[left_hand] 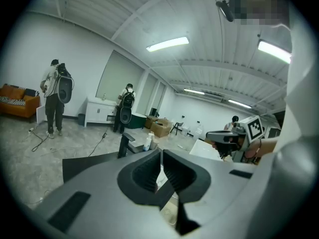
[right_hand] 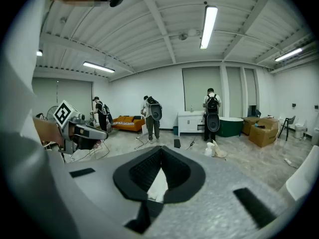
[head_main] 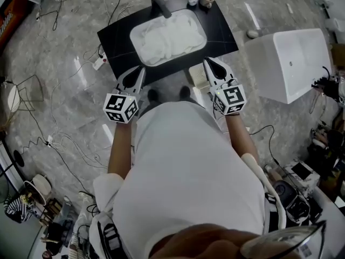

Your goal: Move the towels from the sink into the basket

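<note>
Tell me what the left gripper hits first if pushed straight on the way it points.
Probably the front edge of the black counter, just ahead of the left gripper; the towels lie beyond. Depth is hard to judge.

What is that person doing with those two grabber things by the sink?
A person stands at a black counter, holding a left gripper and a right gripper just in front of the sink. Both have their jaws closed and hold nothing. The white towels lie piled in the sink, untouched, so none has been moved yet.
</note>
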Tool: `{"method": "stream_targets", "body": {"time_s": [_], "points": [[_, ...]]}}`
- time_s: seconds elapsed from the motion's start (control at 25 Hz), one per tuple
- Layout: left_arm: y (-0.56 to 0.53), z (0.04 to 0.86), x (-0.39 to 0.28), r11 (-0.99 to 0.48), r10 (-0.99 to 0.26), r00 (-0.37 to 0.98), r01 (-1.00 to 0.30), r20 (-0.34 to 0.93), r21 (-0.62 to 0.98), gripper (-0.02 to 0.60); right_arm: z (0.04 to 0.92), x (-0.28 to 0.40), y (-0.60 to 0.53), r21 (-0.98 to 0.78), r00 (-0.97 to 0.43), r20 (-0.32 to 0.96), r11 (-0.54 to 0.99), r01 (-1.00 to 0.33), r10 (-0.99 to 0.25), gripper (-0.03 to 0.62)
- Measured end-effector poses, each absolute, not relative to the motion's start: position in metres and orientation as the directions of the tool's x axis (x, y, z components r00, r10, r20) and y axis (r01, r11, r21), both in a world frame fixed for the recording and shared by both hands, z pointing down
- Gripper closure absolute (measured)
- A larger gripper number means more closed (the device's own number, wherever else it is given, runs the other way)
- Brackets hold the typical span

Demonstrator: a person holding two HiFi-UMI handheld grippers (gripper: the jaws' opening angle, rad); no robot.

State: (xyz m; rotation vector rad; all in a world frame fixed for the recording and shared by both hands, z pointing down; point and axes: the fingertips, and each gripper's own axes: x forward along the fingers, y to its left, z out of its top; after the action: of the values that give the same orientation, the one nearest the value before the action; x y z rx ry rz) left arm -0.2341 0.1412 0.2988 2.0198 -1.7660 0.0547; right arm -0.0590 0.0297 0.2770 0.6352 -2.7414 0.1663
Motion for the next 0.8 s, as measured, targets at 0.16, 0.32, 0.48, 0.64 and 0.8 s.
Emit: {"method": "stream_targets", "body": {"time_s": [0.16,0.32,0.48,0.64,0.8], "points": [[0.146,0.306,-0.242,-0.075,-0.92,0.192,-0.941,0.341,0.329,0.563,0.288,-0.079,0.033,-0.038,-0.847,0.375,0.907,-0.42,-0.377,0.575],[0.145,0.322,-0.25,-0.074,-0.908,0.208,-0.934,0.363,0.349,0.563,0.31,-0.105,0.031,-0.044,-0.847,0.422,0.926,-0.375,-0.323,0.532],[0.137,0.339,-0.265,-0.074,-0.901,0.217,-0.93,0.375,0.359,0.563,0.338,-0.142,0.025,-0.055,-0.848,0.458,0.944,-0.325,-0.265,0.471],[0.136,0.356,-0.274,-0.055,-0.89,0.22,-0.92,0.398,0.387,0.563,0.377,-0.173,0.026,-0.065,-0.829,0.528,0.964,-0.258,-0.186,0.413],[0.133,0.375,-0.289,-0.047,-0.883,0.226,-0.915,0.411,0.401,0.563,0.431,-0.205,0.024,-0.077,-0.792,0.598,0.975,-0.206,-0.121,0.348]]}}
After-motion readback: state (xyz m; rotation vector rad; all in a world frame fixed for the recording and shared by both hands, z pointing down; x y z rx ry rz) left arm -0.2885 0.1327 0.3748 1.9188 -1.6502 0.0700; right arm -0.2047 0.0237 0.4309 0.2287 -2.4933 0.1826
